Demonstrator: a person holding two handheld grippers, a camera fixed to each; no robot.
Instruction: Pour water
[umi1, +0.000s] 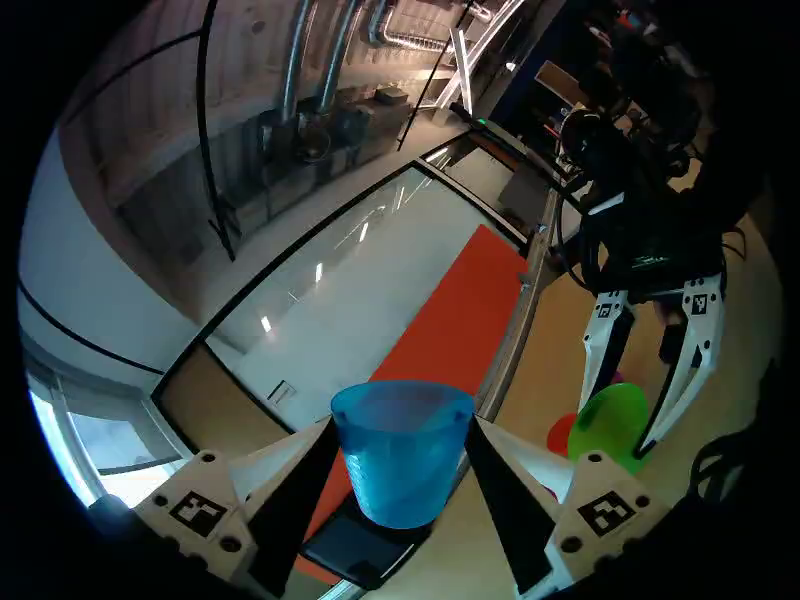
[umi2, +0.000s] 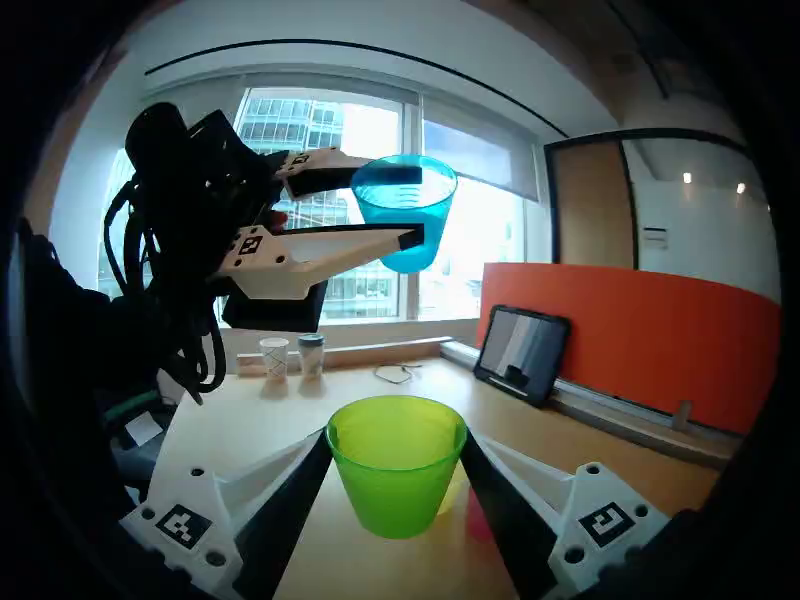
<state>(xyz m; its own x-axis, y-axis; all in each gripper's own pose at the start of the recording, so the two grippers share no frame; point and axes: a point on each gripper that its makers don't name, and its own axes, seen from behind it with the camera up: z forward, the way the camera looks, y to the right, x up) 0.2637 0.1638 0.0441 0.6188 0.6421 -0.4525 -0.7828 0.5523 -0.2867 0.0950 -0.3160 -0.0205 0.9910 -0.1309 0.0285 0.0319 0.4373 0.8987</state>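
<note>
A translucent blue cup sits between the fingers of my left gripper, which is shut on it. In the right gripper view that blue cup hangs upright, high over the table, in the left gripper. My right gripper is shut on a green cup, held low over the wooden table. The left gripper view shows the green cup lower and to the right, in the right gripper. I cannot tell whether either cup holds water.
A dark tablet leans against an orange partition along the table's right side. Two small cups stand by the window sill. A small red thing lies on the table behind the green cup. A person's dark sleeve and cables are on the left.
</note>
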